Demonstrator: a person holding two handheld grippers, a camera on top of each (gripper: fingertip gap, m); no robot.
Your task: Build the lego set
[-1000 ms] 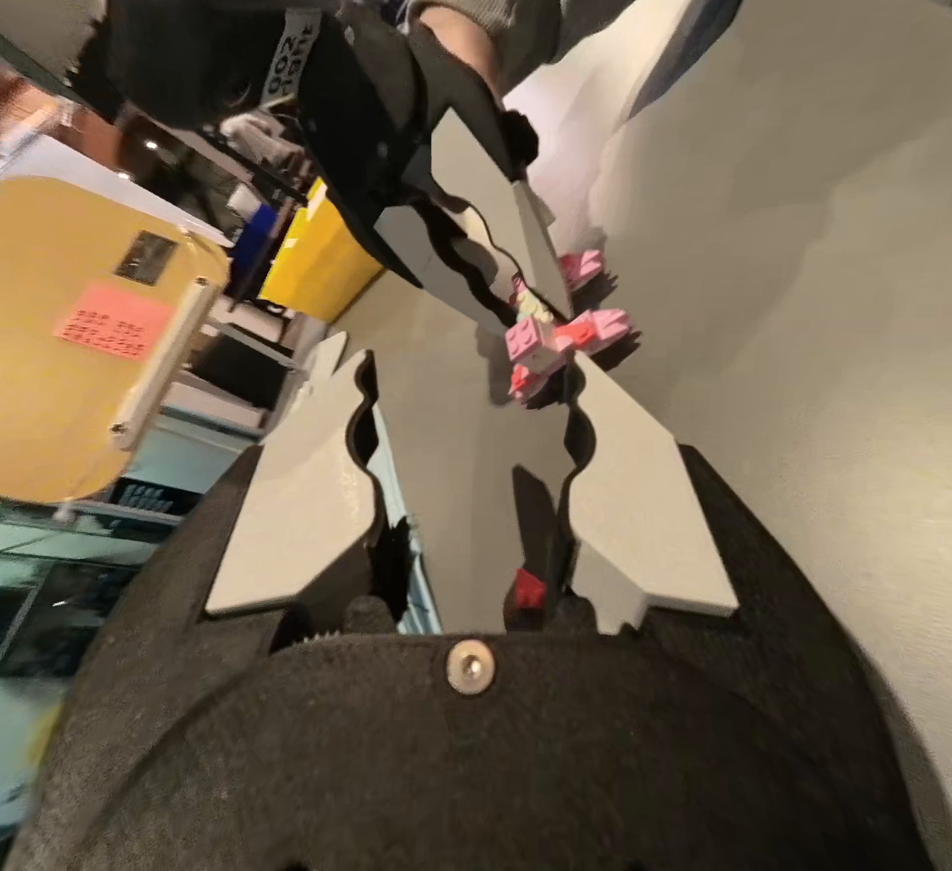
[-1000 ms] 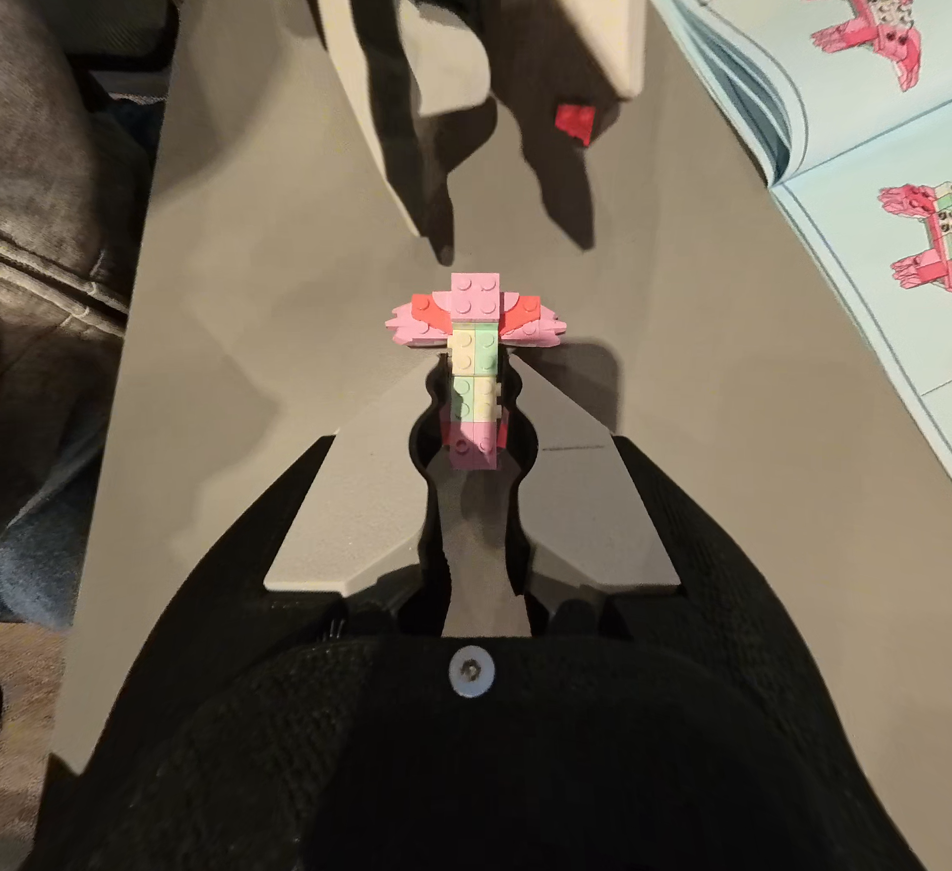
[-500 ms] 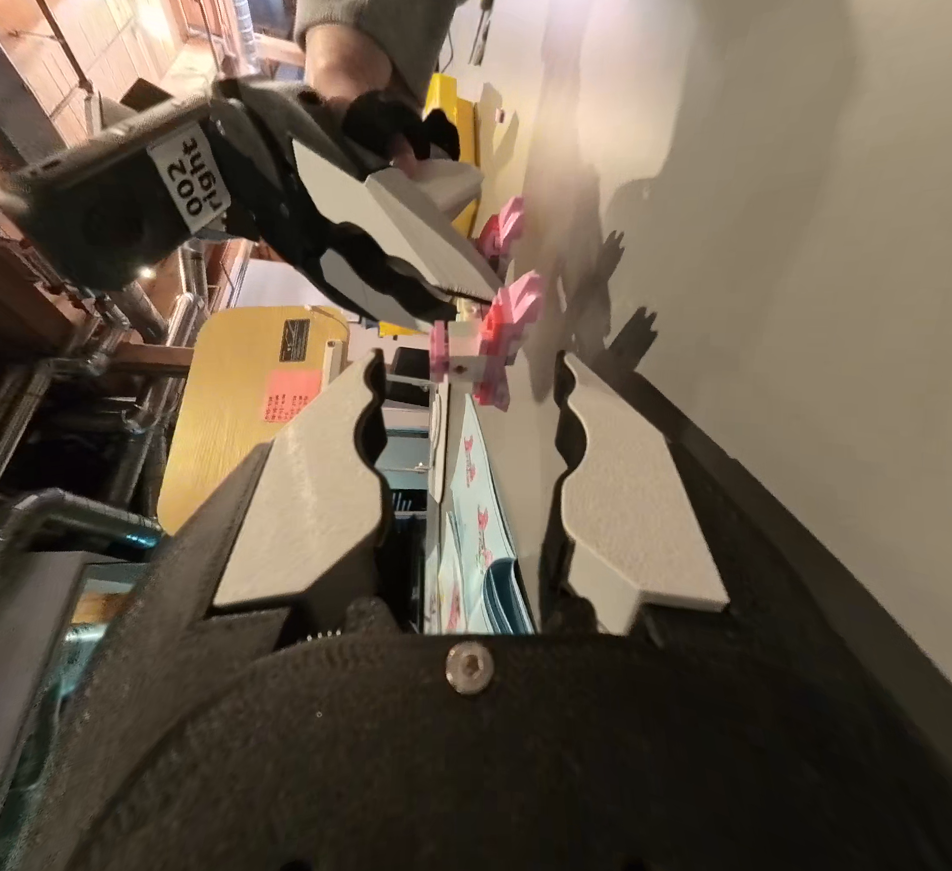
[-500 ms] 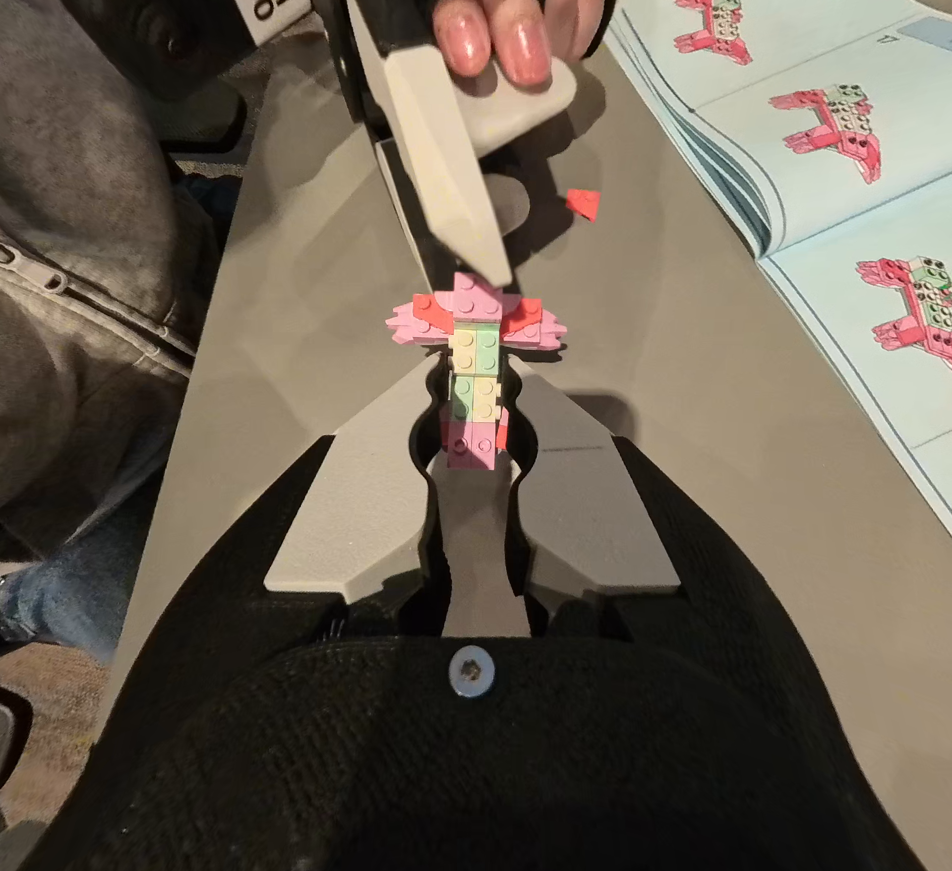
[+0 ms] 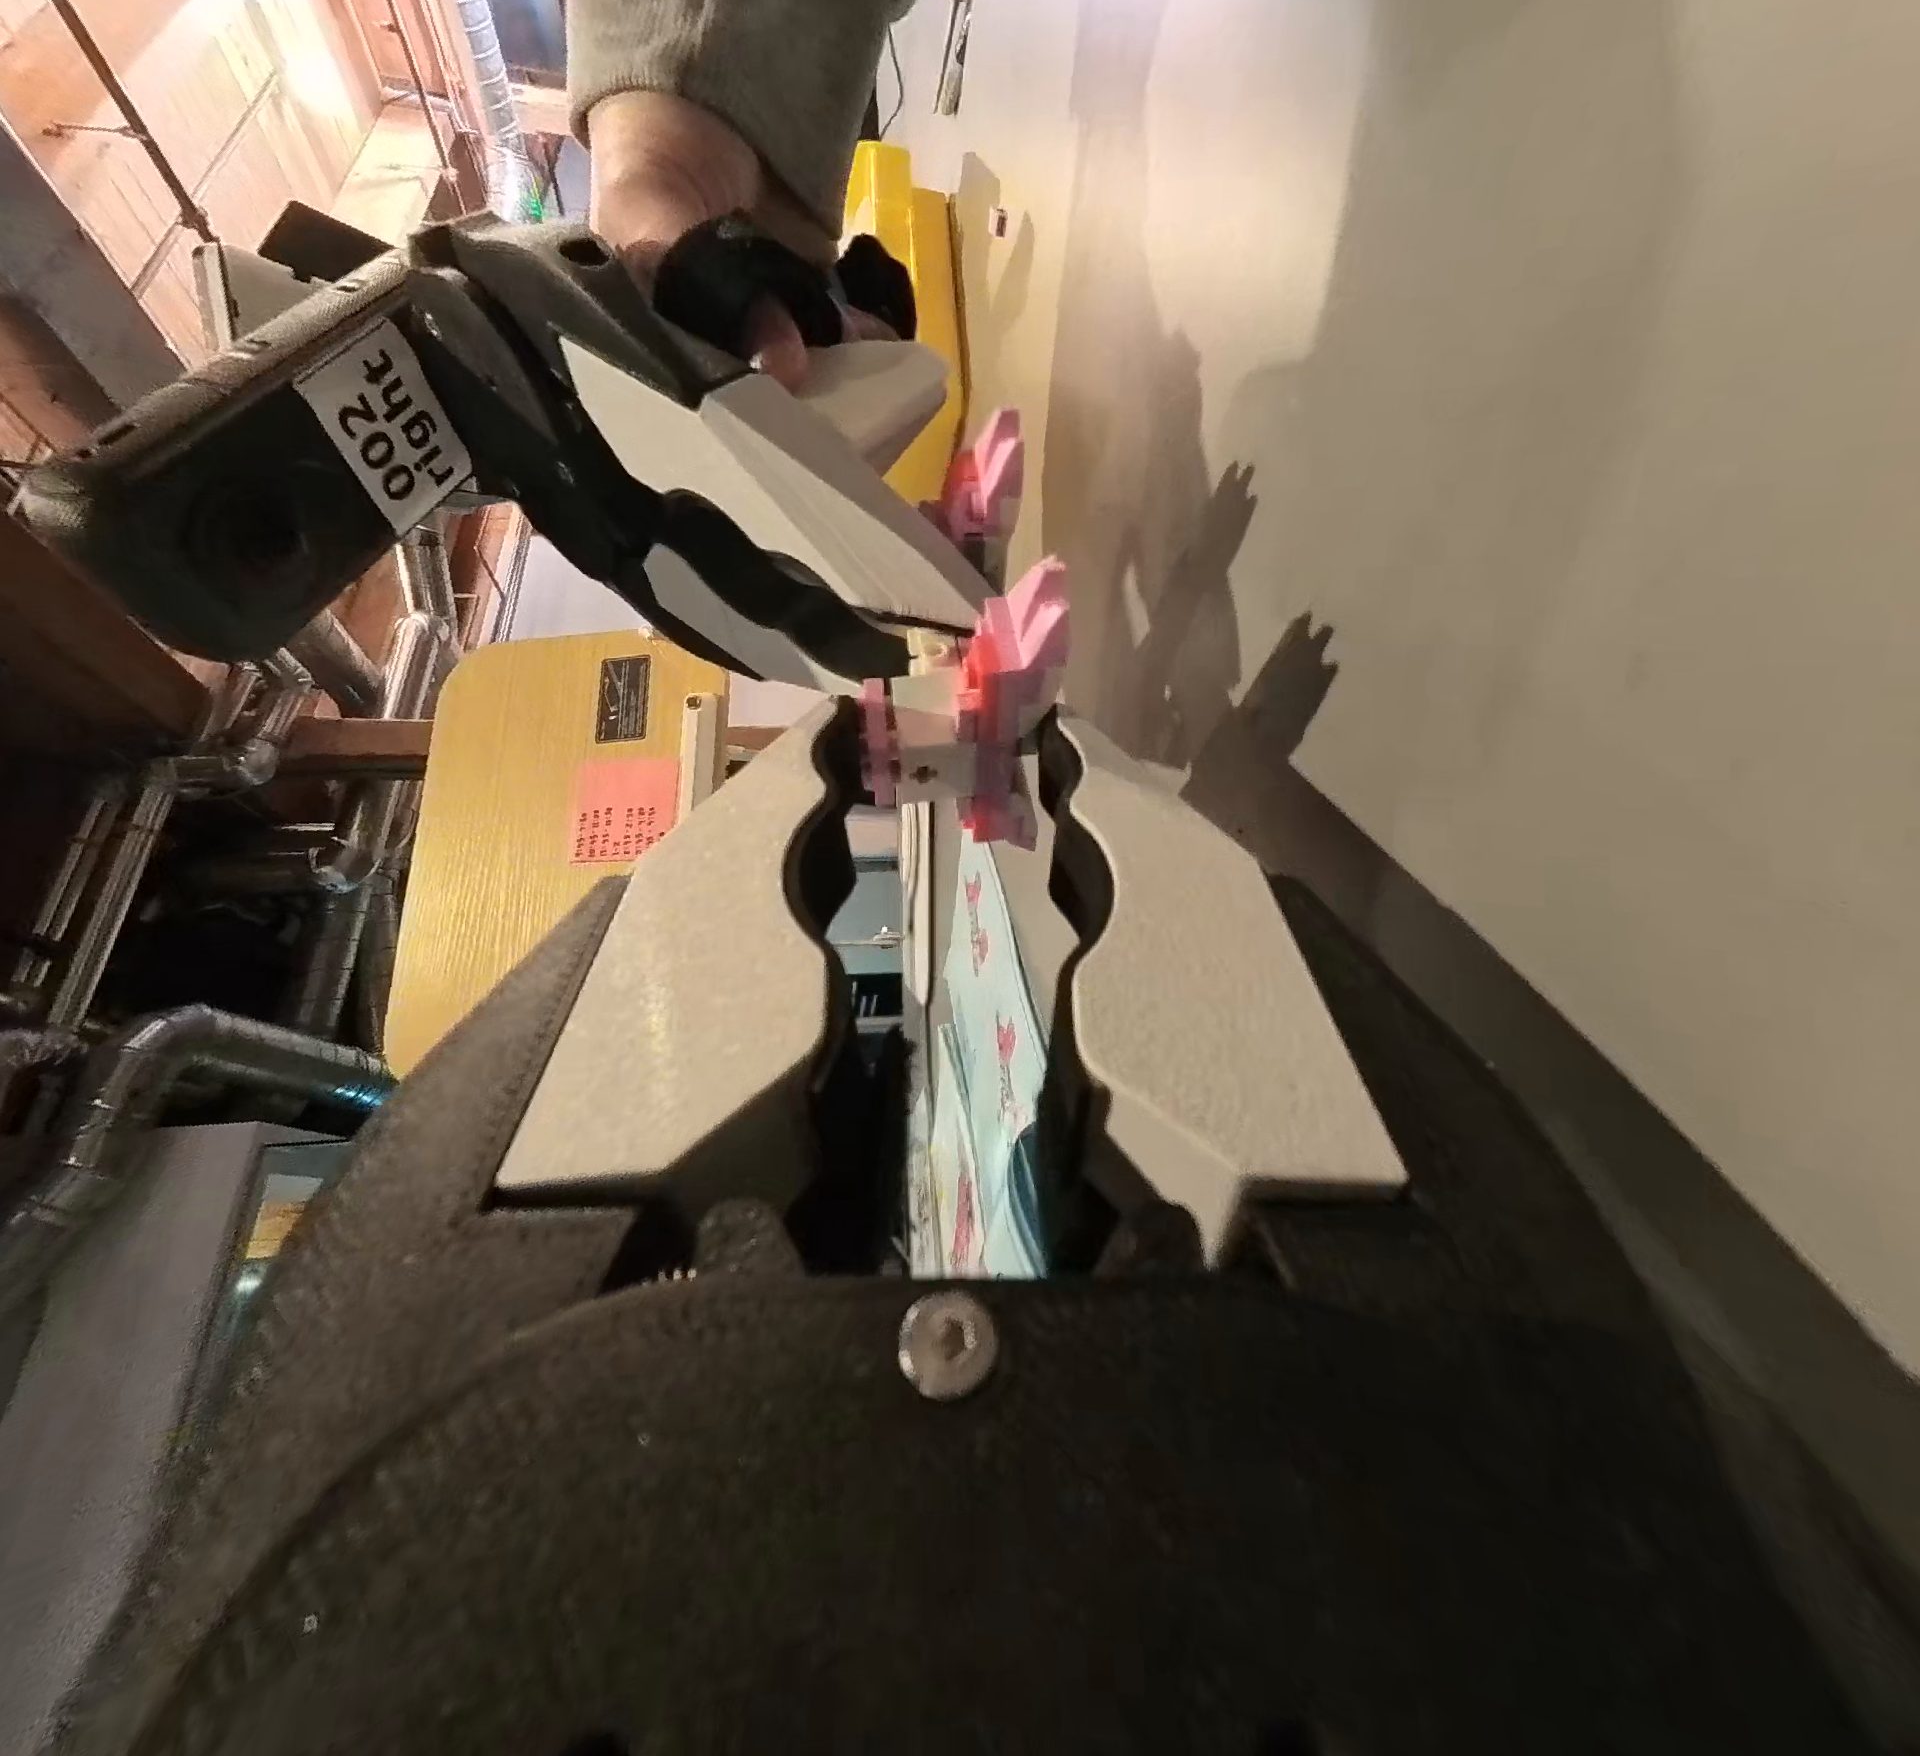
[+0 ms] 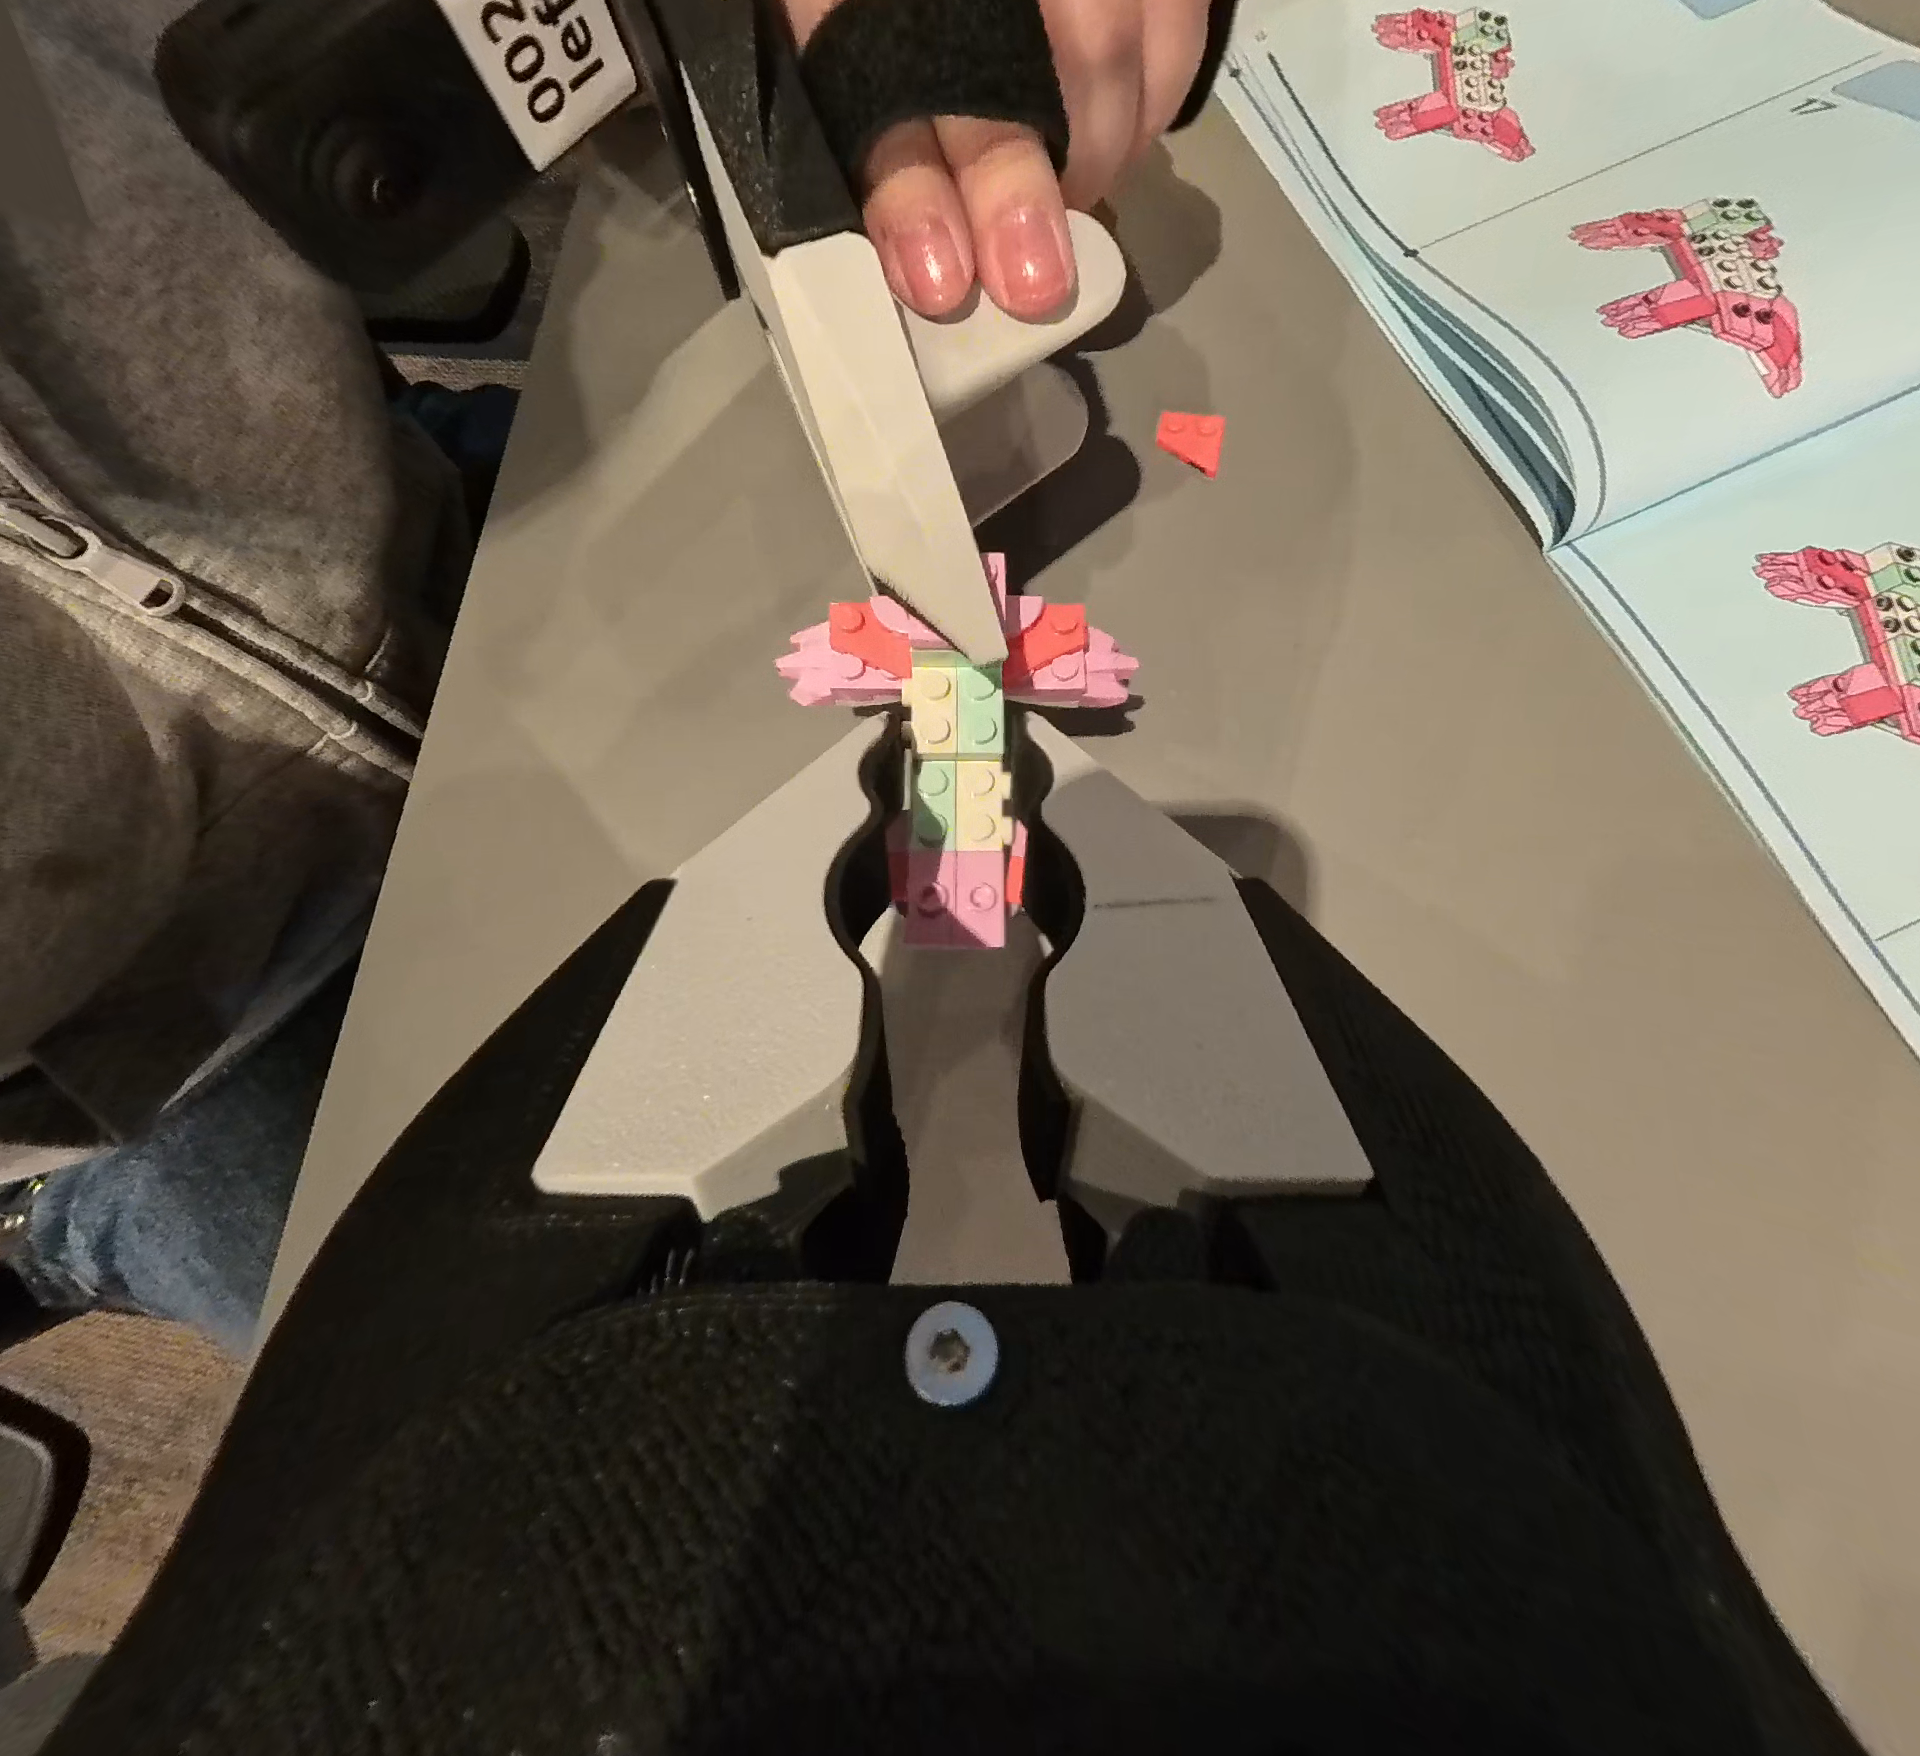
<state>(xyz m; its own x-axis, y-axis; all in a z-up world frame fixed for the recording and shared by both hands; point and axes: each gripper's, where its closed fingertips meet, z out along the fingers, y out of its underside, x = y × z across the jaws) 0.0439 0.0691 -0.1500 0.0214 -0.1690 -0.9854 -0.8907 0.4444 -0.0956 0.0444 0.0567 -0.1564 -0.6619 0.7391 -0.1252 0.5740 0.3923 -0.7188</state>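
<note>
The right claw (image 6: 956,750) grips the lego model (image 6: 956,771) above the surface (image 6: 1351,667); the left claw (image 5: 940,740), spread open, straddles its winged end.

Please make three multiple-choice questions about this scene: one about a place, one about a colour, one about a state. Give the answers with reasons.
1. Where does the red piece lie?
A on the booklet
B on the table
C on the model

2. What colour is the model's end deepest in the right gripper?
A pink
B blue
C black

3. The right gripper is:
A open
B shut on the model
C out of view

Answers:
1 B, it rests on bare table, apart from the booklet.
2 A, the rear bricks are pink.
3 B, both fingers press the model's sides.
</note>
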